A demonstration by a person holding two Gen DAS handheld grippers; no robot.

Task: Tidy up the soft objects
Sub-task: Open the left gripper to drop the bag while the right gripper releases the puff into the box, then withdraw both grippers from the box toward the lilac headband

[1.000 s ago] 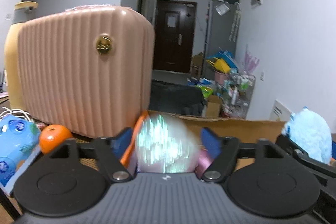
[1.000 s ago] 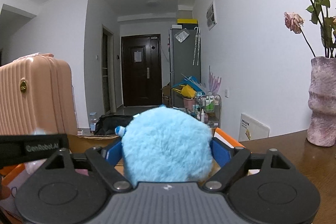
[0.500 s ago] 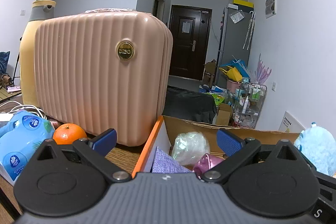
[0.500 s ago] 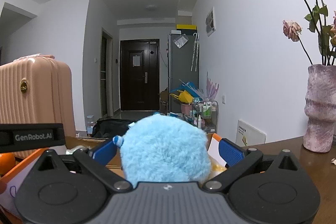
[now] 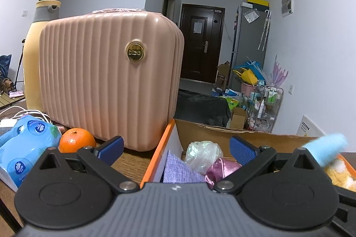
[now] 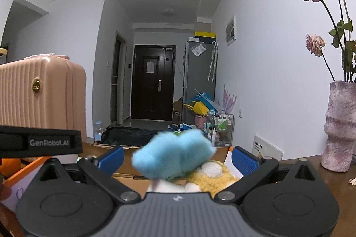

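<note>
Currently both your grippers (image 5: pixel 175 148) (image 6: pixel 178 158) gape empty; blue plush (image 6: pixel 173 153) drops into box (image 5: pixel 222 129); fetch another soft item.

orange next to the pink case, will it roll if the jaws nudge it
Probably yes: the orange is round and sits loose on the flat table. It looks firm, so it likely won't squash. The pink case right behind it may stop it.
</note>
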